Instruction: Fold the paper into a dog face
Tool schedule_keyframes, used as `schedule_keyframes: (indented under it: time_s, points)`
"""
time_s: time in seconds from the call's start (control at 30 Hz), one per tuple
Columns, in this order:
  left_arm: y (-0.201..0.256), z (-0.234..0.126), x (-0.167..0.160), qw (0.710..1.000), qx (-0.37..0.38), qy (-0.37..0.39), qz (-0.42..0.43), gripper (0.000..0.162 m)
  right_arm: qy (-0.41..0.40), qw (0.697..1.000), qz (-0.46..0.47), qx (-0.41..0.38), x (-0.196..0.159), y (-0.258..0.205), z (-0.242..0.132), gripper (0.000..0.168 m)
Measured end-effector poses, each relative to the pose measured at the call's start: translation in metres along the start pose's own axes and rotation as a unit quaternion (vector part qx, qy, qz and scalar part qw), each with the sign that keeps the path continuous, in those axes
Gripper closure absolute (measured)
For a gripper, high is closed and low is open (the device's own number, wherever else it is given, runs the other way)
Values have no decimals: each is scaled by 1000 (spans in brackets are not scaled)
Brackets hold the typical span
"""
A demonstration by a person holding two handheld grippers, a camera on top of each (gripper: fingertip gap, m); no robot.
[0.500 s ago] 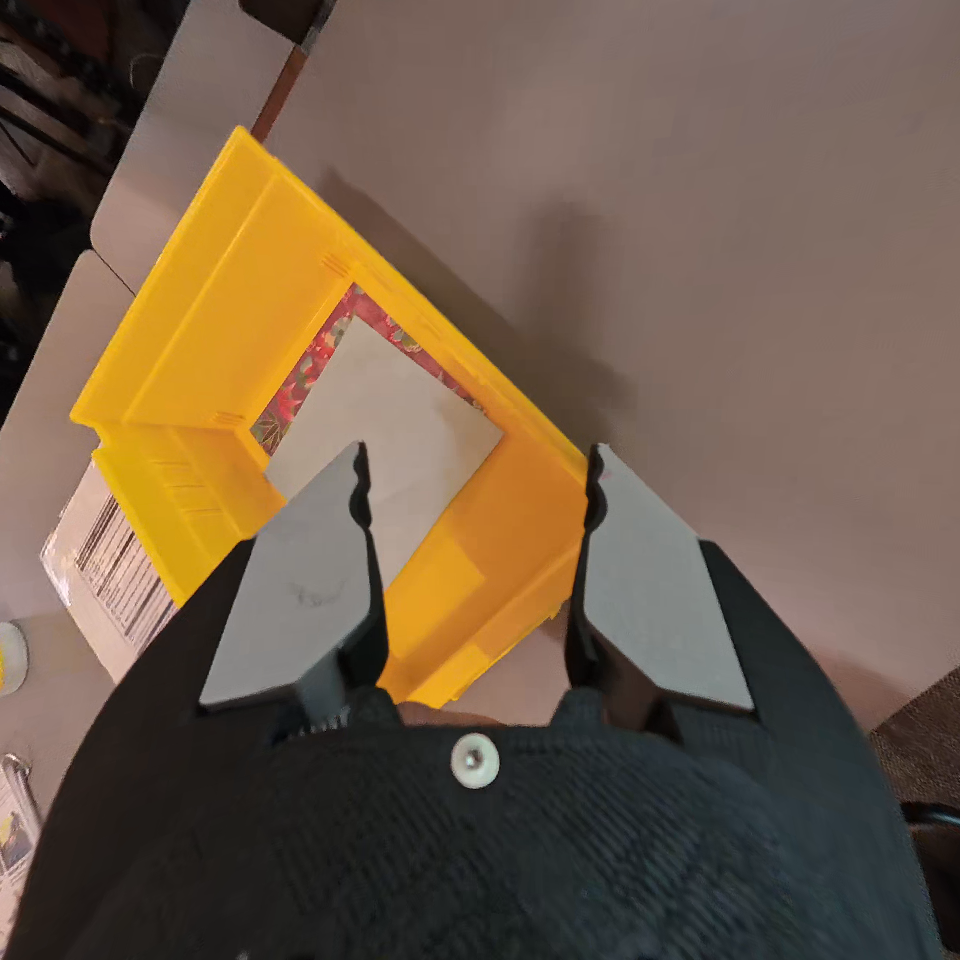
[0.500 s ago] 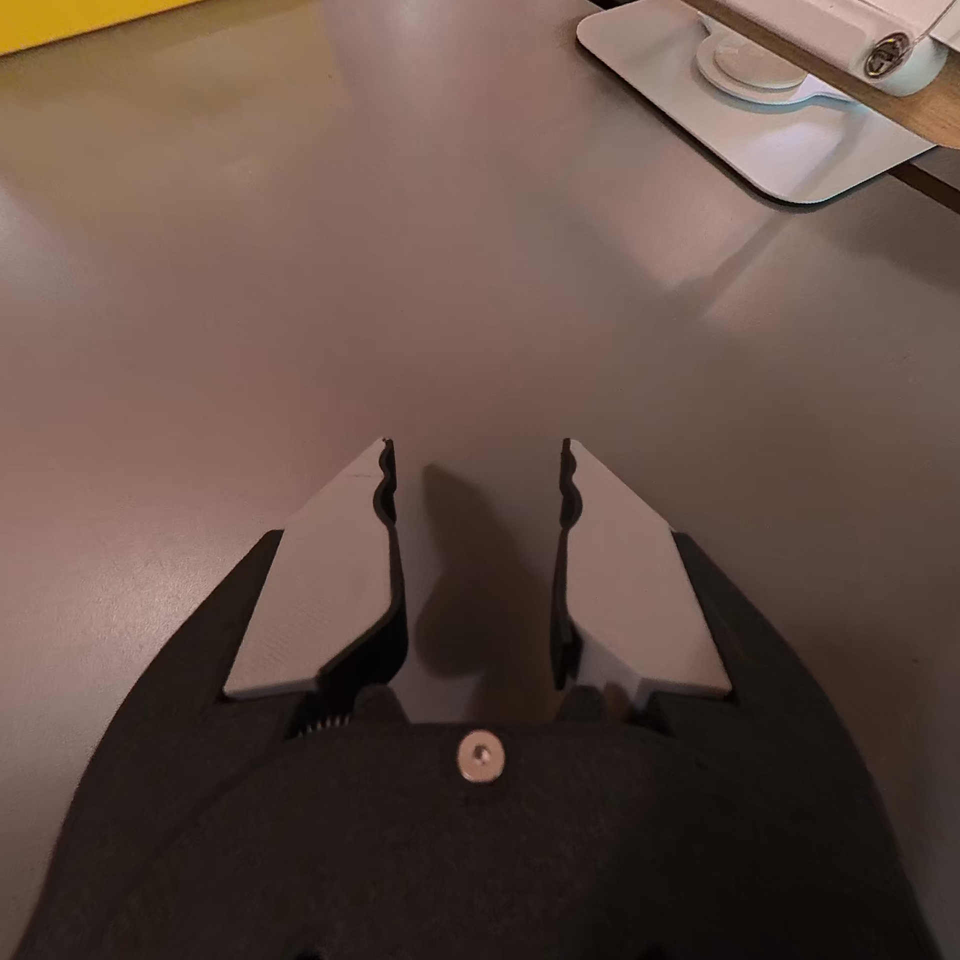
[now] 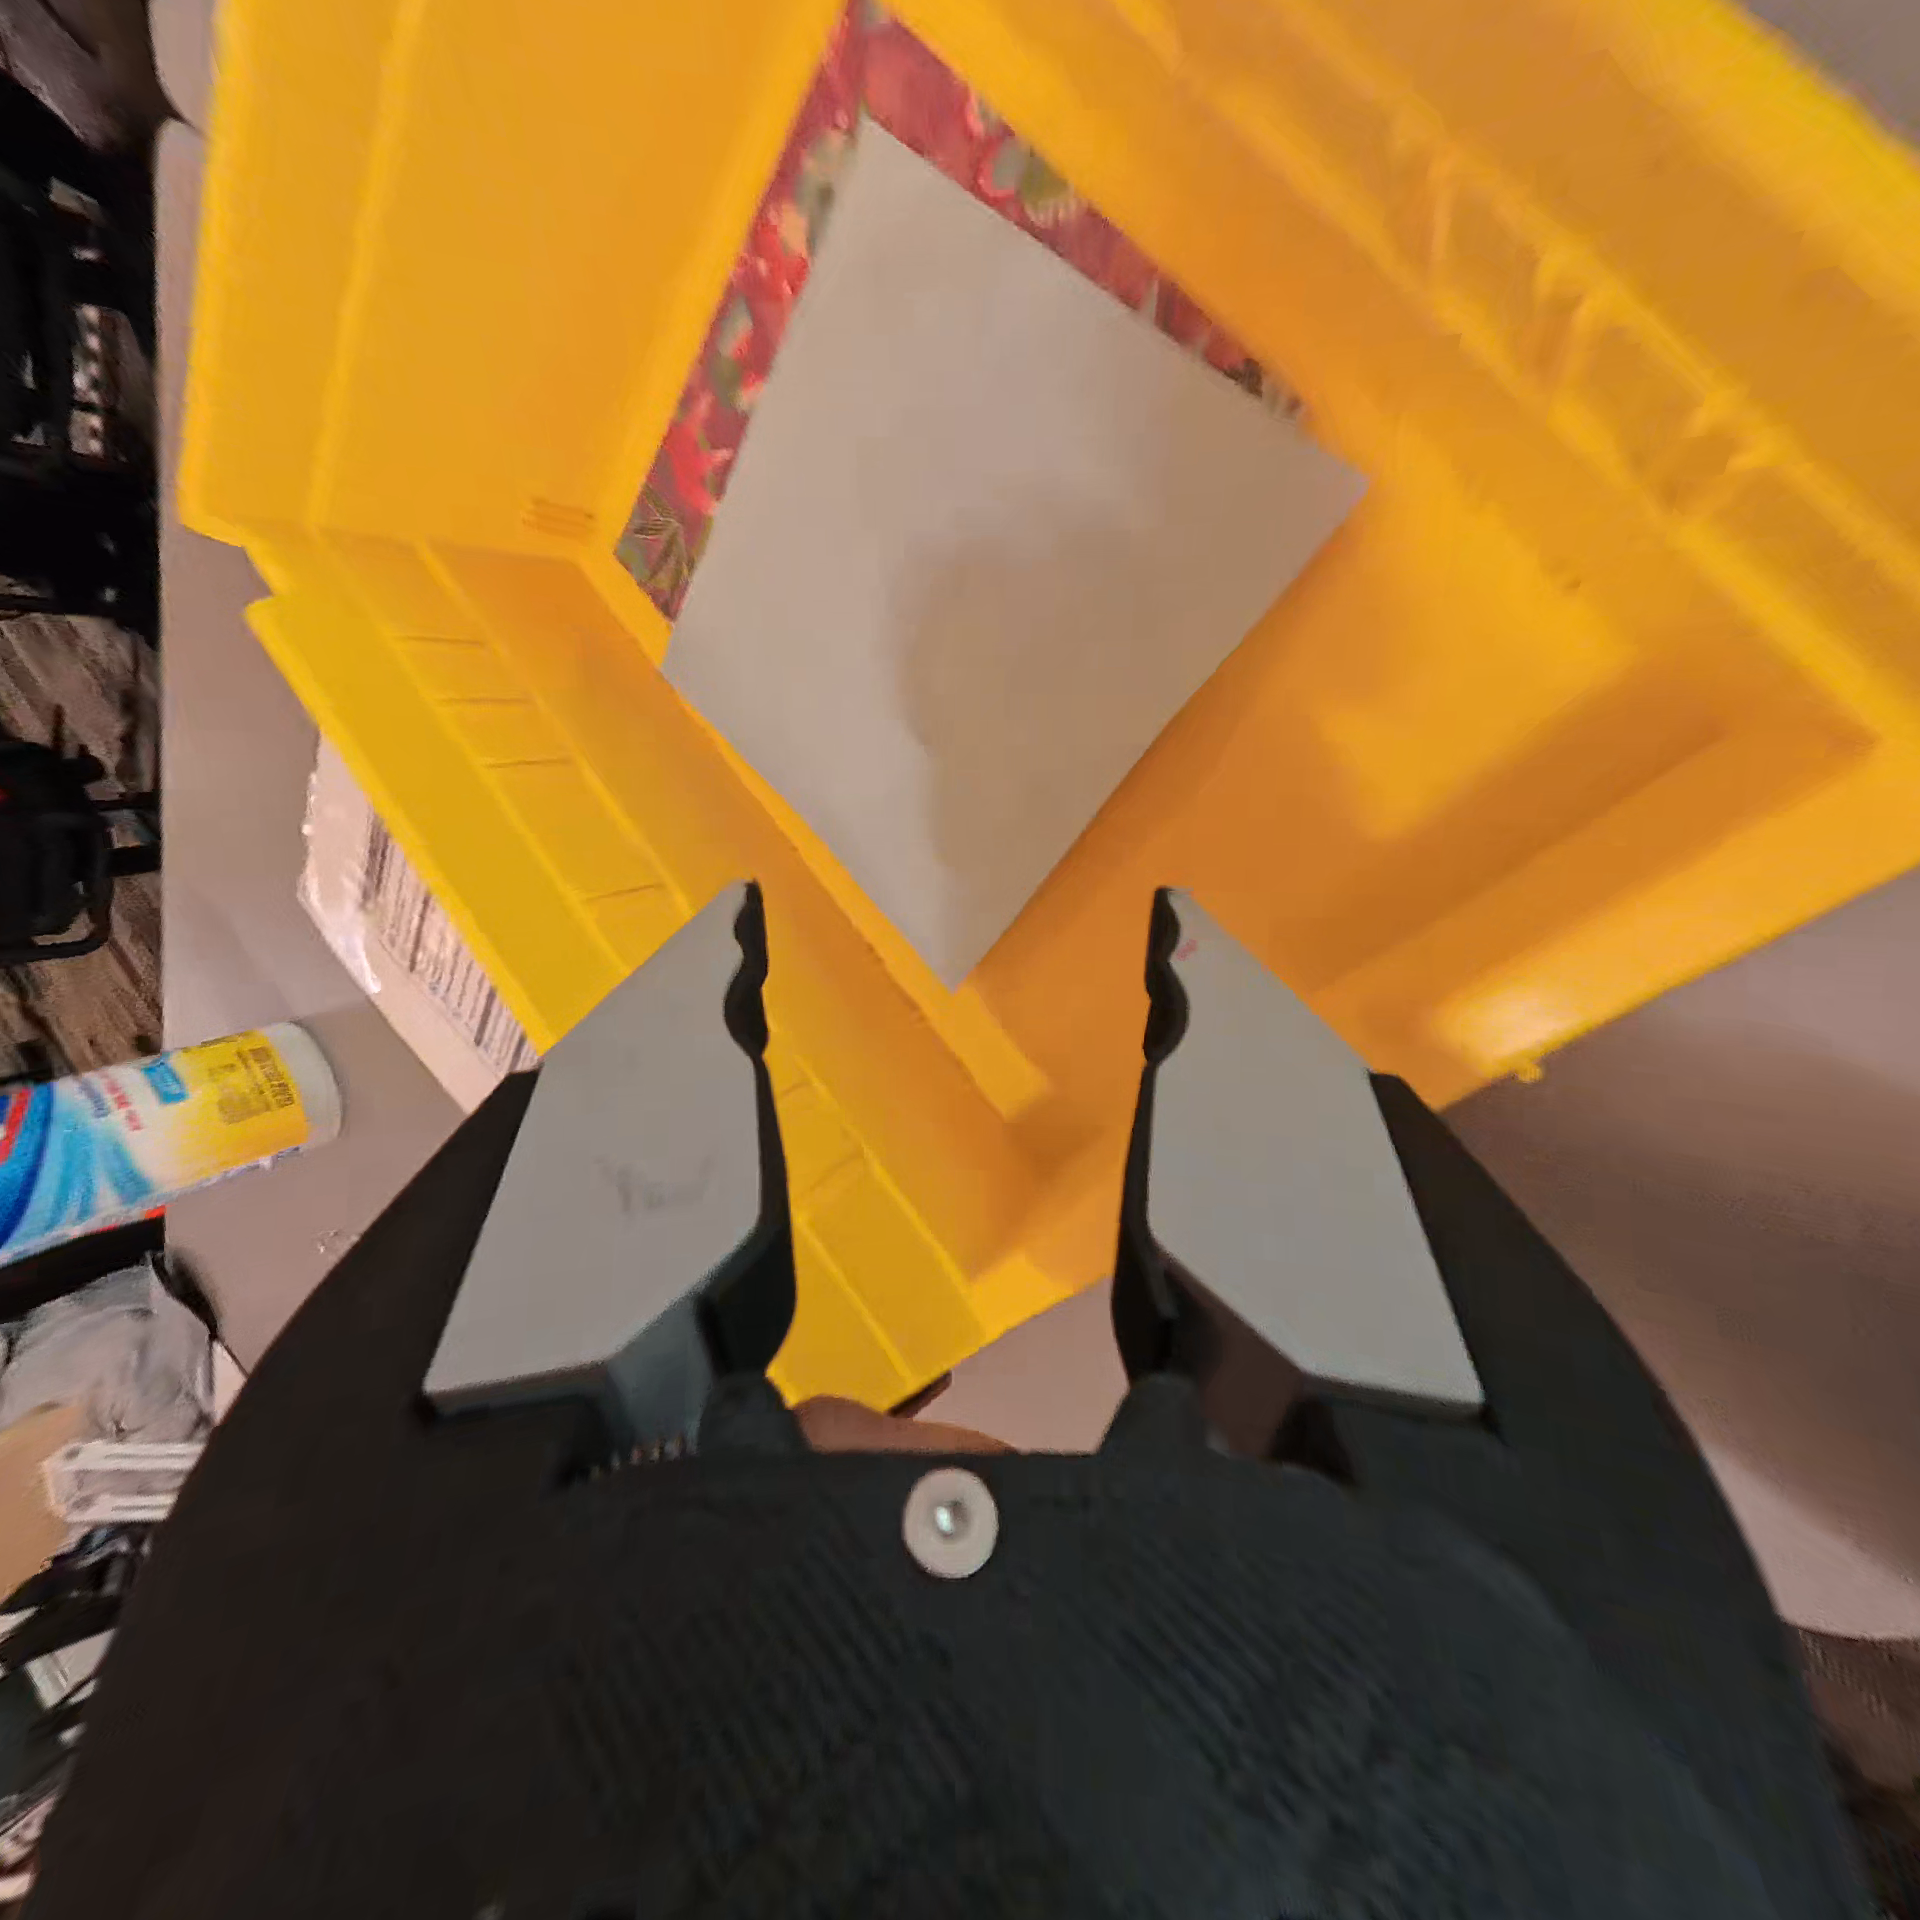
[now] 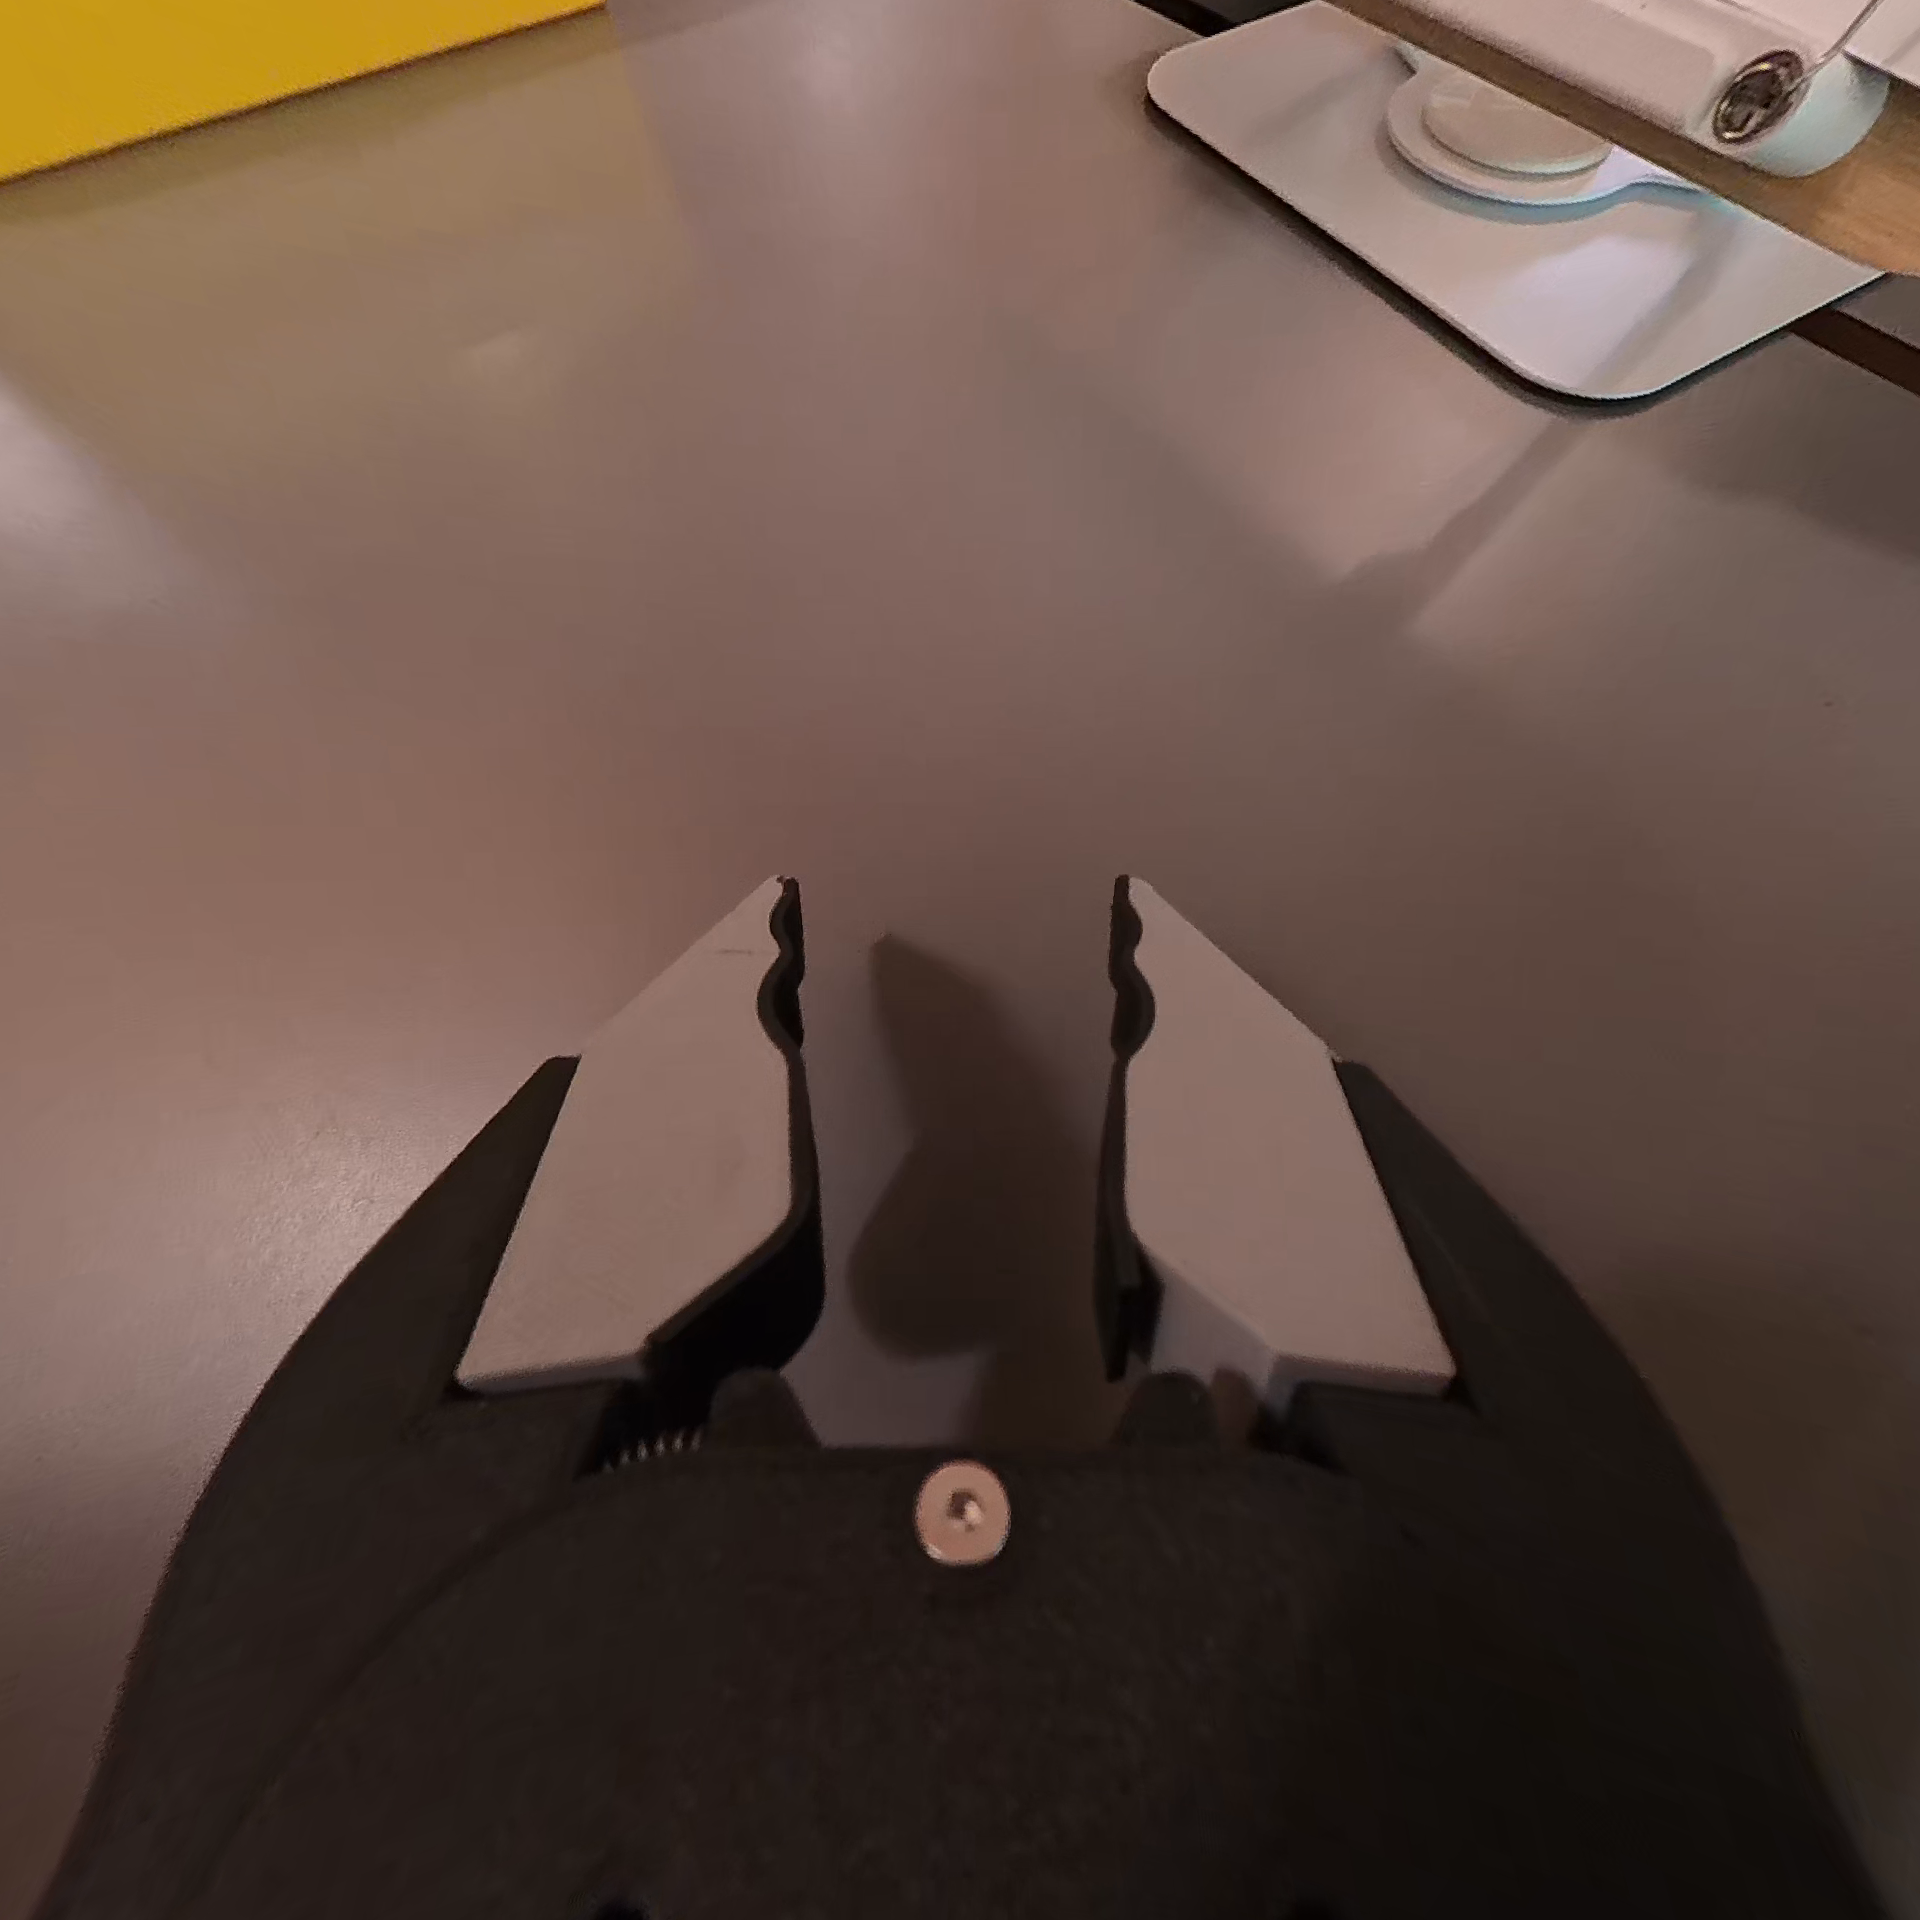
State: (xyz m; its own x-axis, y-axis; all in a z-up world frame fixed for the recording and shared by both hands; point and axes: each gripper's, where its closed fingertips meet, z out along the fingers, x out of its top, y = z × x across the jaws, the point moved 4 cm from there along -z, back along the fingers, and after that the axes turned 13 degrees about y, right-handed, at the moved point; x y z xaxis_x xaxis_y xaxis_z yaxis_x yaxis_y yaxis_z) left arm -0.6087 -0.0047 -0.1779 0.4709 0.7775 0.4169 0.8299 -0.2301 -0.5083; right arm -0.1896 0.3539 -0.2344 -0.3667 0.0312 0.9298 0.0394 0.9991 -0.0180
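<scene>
Yellow plastic fills the upper part of the left wrist view: a bin [image 3: 1558, 520] standing on the grey tabletop [image 3: 1714, 1299], with a plain grey sheet of paper [image 3: 966, 623] lying flat inside it, turned corner-down like a diamond. Under that sheet, a red patterned paper [image 3: 748, 312] shows along its upper left and upper right edges. The left hand-held gripper [image 3: 951, 904] hangs over the bin's near corner with its jaws apart and nothing between them, its tips just short of the grey sheet's lowest corner. At the left edge a blue, white and yellow labelled canister [image 3: 156, 1122] lies on its side, and a clear-wrapped package [image 3: 416, 935] sits just beside the bin. In the right wrist view, the right hand-held gripper [image 4: 956, 894] is also spread and empty, low over bare tabletop [image 4: 727, 571]. A white flat stand base [image 4: 1455, 187] sits at the upper right, and a strip of the yellow bin [image 4: 208, 73] crosses the upper left corner.
</scene>
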Motion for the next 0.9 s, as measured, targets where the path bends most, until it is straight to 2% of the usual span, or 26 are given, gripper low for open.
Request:
schedule_keyframes:
  time_s: [0.03, 0.13, 0.23, 0.27, 0.3, 0.43, 0.5, 0.73, 0.9]
  points:
    - [2, 8, -2, 1000, -11, -3, 3, 91, 1, 1000, 5, 2, 0, 0, 0, 112]
    - [11, 28, -10, 998, -49, -20, 15, 95, 6, 1000, 11, 2, 1, 1, -1, 112]
    - [12, 46, -21, 996, -54, -55, 42, 93, 5, 1000, 9, 1, 1, 1, -1, 112]
    - [11, 50, -20, 996, -53, -48, 45, 107, 3, 1000, 9, 1, 1, 1, -1, 112]
    - [8, 53, -18, 997, -41, -39, 47, 107, 1, 1000, 8, 1, 0, 1, 0, 112]
    - [-1, 59, -13, 997, 3, -10, 82, 146, 0, 1000, 6, 3, 0, 1, 0, 112]
    - [-3, 56, -10, 997, 11, 10, 73, 162, 2, 1000, 6, 3, 0, 0, 0, 112]
    - [-31, 21, 8, 995, 69, 65, 11, 162, 5, 1000, -1, 3, 1, -1, -1, 112]
    - [-55, -29, 45, 982, 122, 141, -36, 162, 7, 1000, -10, -1, 1, -2, -2, 112]
